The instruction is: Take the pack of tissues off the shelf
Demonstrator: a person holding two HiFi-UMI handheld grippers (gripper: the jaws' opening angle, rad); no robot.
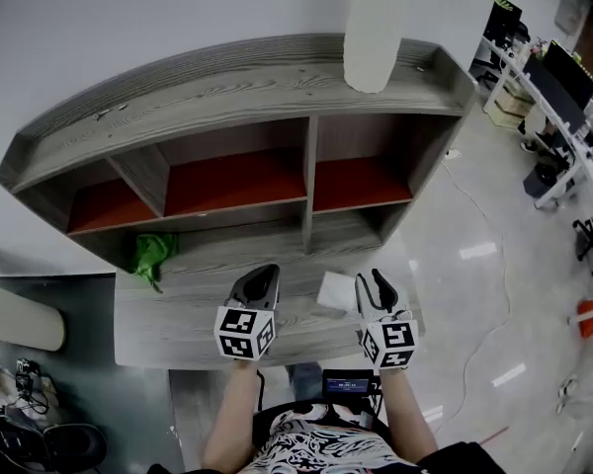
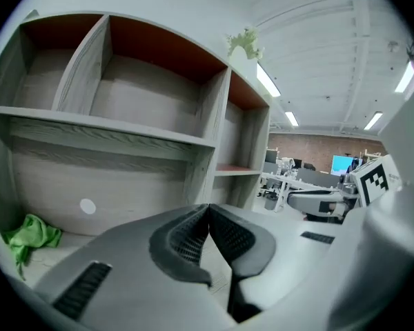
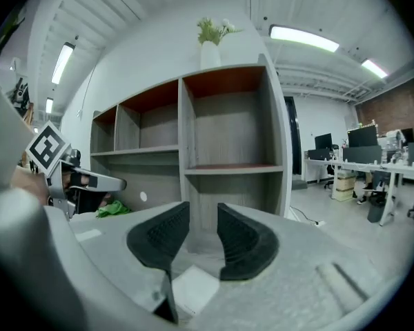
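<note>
A white pack of tissues (image 1: 334,291) lies on the grey shelf unit's (image 1: 227,87) lowest board, just left of my right gripper (image 1: 371,282). In the right gripper view that gripper (image 3: 203,216) stands open, and the pack (image 3: 193,289) shows low down behind the gap, with the pads off it. Level with it to the left, my left gripper (image 1: 267,270) hovers over the same board. Its tips meet in the left gripper view, so the left gripper (image 2: 208,209) is shut with nothing in it. All the upper compartments are bare.
A green cloth (image 1: 153,255) lies at the left end of the lowest board. On top of the unit stands a white vase (image 1: 374,28) with a plant. Office desks with monitors (image 1: 563,87) fill the right side, and a cable (image 1: 484,294) runs across the floor.
</note>
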